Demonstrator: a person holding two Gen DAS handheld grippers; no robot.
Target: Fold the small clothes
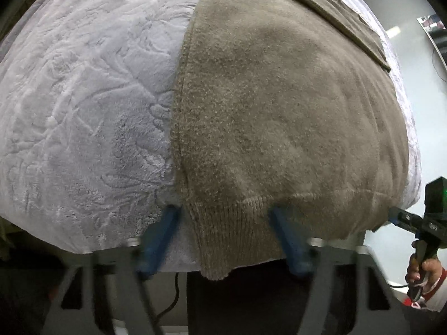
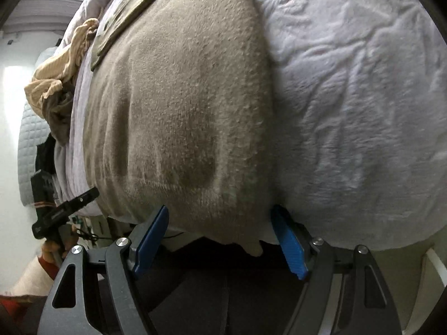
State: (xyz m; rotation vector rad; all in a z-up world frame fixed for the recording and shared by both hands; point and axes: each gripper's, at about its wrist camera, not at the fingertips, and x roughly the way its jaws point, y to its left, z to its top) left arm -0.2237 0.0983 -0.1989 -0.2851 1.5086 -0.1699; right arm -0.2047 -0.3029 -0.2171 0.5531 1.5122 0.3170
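Both wrist views steep, close over bed edge; share brown sweater [image 1: 279, 111].

Soft, even daylight; strong fisheye bending at dark rims; motion blur low in the left view.

A home bedroom: a plush white blanket [image 1: 83, 111] covers the bed, a quilted grey headboard [image 2: 28, 145] stands behind, and worn clothes [image 2: 58, 83] lie heaped at the edge.
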